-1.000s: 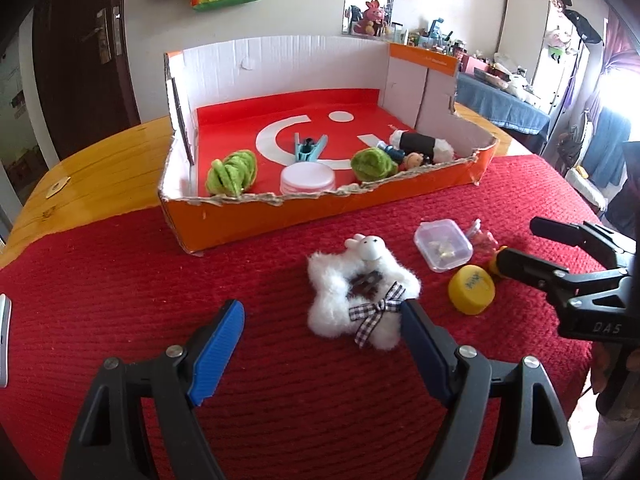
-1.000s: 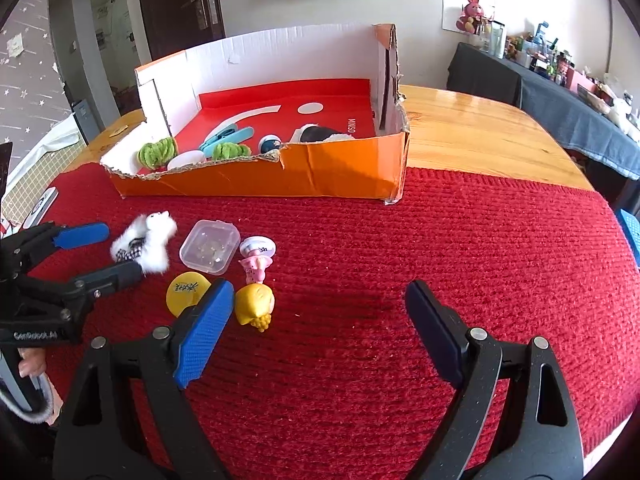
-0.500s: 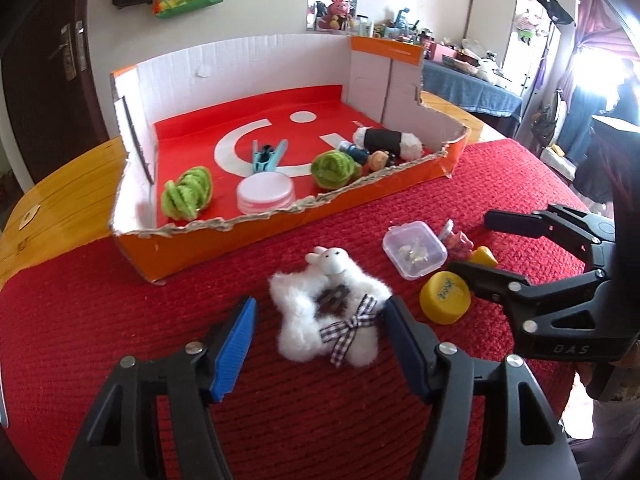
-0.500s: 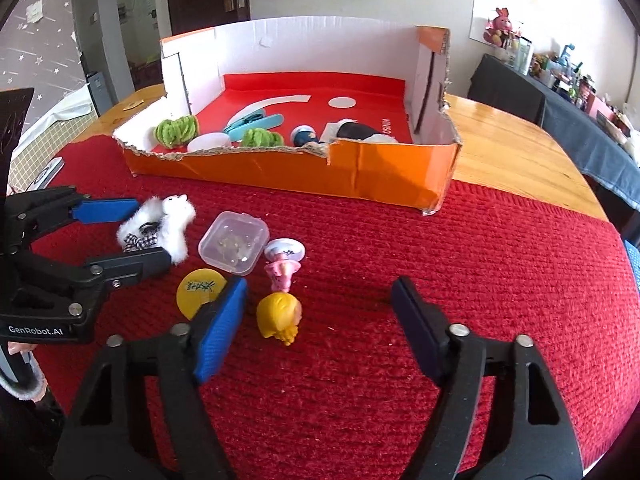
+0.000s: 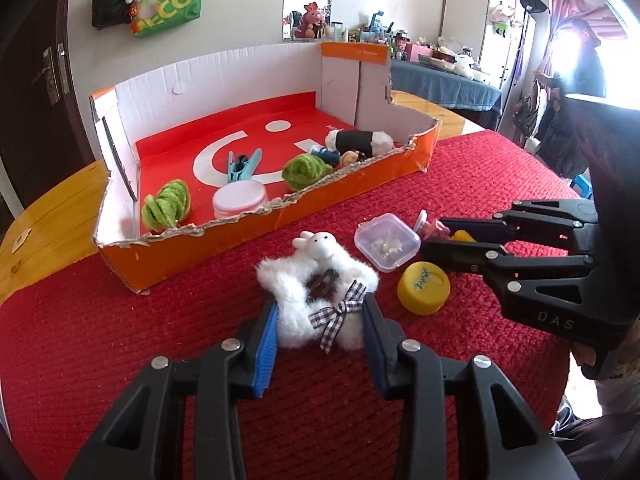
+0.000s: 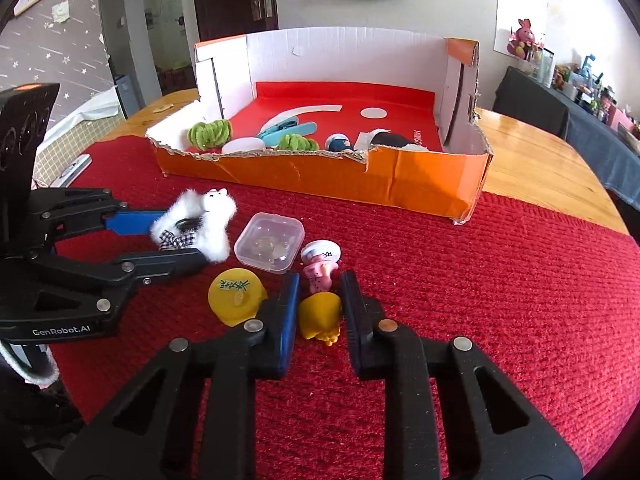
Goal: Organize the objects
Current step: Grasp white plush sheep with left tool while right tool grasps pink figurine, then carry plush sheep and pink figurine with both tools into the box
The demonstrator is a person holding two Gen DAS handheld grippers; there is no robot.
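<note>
A red cloth (image 5: 120,320) covered the near part of the wooden counter (image 6: 532,152). On it sat an open orange cardboard box (image 5: 248,236) with a torn front edge and red floor. Inside lay two green fuzzy bundles (image 5: 167,202), a flat white round lid (image 5: 239,200), a blue clip (image 5: 242,165), a small figurine, and a black-and-white roll (image 5: 358,141) at the right end.

In front of the box, on the cloth, from left to right in the left wrist view: a white fluffy sheep toy (image 5: 320,300) with a checked bow, a clear plastic case (image 5: 387,243), a yellow cap (image 5: 424,287) with writing on top, a pink doll (image 6: 321,265) in a white hat, and a small yellow toy (image 6: 320,314).

The left hand-held gripper (image 5: 318,330) had just been closing; its blue pads pressed into the sheep toy's fluff on both sides, the toy resting on the cloth. The right hand-held gripper (image 6: 320,312) had just been closing too; its pads pinched the yellow toy, which sat just in front of the pink doll and beside the yellow cap. The clear case lay between the sheep toy and the doll, touching neither gripper.
</note>
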